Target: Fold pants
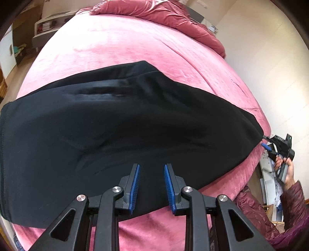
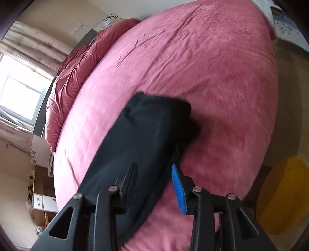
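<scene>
Black pants (image 1: 115, 125) lie across the pink bed (image 1: 115, 44), folded lengthwise, one end at the left and the other tapering to the bed's right edge. My left gripper (image 1: 151, 166) hovers over the pants' near edge, its blue pads apart with nothing pinched between them. The right gripper (image 1: 265, 141), in a person's hand (image 1: 285, 170), sits at the tapered end. In the right wrist view the pants (image 2: 144, 144) drape over the left finger and run between the jaws of the right gripper (image 2: 154, 165). Its blue right pad (image 2: 178, 189) stands clear of the cloth.
A crumpled dark pink duvet (image 1: 173, 15) is heaped at the head of the bed (image 2: 212, 67). A yellow rug (image 2: 285, 193) lies on the floor beside it. A window (image 2: 17, 92) and a low cabinet (image 2: 44, 200) are to the left. A purple quilted sleeve (image 1: 289, 208) is at lower right.
</scene>
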A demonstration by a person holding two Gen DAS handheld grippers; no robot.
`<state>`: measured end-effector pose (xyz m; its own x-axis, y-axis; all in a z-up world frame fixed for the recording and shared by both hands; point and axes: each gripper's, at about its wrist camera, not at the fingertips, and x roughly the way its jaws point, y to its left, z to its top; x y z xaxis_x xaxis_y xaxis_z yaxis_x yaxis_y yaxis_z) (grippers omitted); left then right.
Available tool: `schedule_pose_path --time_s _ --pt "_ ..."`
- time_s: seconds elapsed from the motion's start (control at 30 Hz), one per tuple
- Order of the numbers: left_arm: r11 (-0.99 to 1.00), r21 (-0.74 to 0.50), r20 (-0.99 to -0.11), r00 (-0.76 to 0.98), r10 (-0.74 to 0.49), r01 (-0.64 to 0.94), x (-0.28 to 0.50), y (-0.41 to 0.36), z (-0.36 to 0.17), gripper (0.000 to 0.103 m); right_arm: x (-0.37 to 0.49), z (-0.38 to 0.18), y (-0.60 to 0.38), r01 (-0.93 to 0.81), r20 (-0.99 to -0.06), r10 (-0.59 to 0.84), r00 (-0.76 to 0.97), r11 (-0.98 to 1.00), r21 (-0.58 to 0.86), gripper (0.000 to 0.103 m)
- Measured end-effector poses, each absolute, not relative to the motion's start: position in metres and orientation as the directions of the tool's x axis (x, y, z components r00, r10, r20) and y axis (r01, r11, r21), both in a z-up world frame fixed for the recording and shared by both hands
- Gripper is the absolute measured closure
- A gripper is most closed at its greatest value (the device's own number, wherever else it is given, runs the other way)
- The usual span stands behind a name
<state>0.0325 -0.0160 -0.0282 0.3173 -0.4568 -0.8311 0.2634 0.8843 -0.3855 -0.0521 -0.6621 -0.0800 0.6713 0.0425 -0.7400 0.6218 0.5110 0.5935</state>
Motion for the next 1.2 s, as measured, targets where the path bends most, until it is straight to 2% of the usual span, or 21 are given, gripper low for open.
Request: schedule_pose_path --time_s 0.1,0.23,0.4,0.43,0.47,0.63,0.73,0.9,0.97,1.0,1.13,1.2 --pt "0.879 -0.388 -0.830 0.309 -0.464 0.276 0.032 -0.020 -0.028 0.077 -0.066 -0.093 -0.653 0.618 -0.737 0.068 0.672 0.495 0.610 0.064" --pt "0.881 -0.382 -0.833 0.308 -0.459 0.281 0.028 -0.023 -0.028 0.077 -0.074 -0.114 -0.667 0.623 -0.689 0.041 0.724 0.390 0.678 0.064" --pt "0.887 -0.383 -0.838 0.308 -0.451 0.256 0.027 -0.023 -0.032 0.076 -0.067 -0.127 -0.689 0.640 -0.677 0.011 0.736 0.311 0.702 0.065" --pt "0.890 -0.378 -0.842 0.305 -0.445 0.256 0.026 -0.026 -0.035 0.076 -0.063 -0.123 -0.691 0.650 -0.689 -0.002 0.725 0.334 0.683 0.078" --pt "0.893 -0.368 -0.848 0.301 -0.436 0.257 0.026 -0.028 -0.036 0.076 -0.059 -0.117 -0.690 0.652 -0.697 -0.014 0.717 0.367 0.664 0.084" --pt "0.905 -0.350 -0.869 0.278 -0.410 0.242 0.026 -0.027 -0.047 0.076 -0.062 -0.076 -0.673 0.619 -0.684 -0.092 0.723 0.525 0.584 0.088" --pt "0.906 -0.356 -0.874 0.261 -0.409 0.229 0.024 -0.024 -0.057 0.076 -0.070 -0.097 -0.676 0.682 -0.749 -0.094 0.656 0.499 0.535 0.088" --pt "0.911 -0.350 -0.878 0.263 -0.401 0.219 0.023 -0.021 -0.058 0.076 -0.070 -0.116 -0.678 0.717 -0.776 -0.084 0.625 0.456 0.528 0.083" --pt "0.913 -0.344 -0.873 0.283 -0.397 0.219 0.022 -0.018 -0.056 0.076 -0.072 -0.111 -0.678 0.726 -0.788 -0.089 0.609 0.463 0.509 0.070" --pt "0.915 -0.340 -0.869 0.298 -0.394 0.219 0.022 -0.015 -0.053 0.076 -0.067 -0.106 -0.675 0.730 -0.795 -0.094 0.599 0.472 0.494 0.067" --pt "0.922 -0.347 -0.847 0.365 -0.386 0.169 0.025 0.007 -0.044 0.074 -0.075 -0.072 -0.656 0.728 -0.801 -0.167 0.575 0.551 0.407 0.064" --pt "0.924 -0.357 -0.835 0.397 -0.381 0.137 0.027 0.019 -0.040 0.074 -0.068 -0.058 -0.639 0.680 -0.795 -0.136 0.591 0.614 0.401 0.064"
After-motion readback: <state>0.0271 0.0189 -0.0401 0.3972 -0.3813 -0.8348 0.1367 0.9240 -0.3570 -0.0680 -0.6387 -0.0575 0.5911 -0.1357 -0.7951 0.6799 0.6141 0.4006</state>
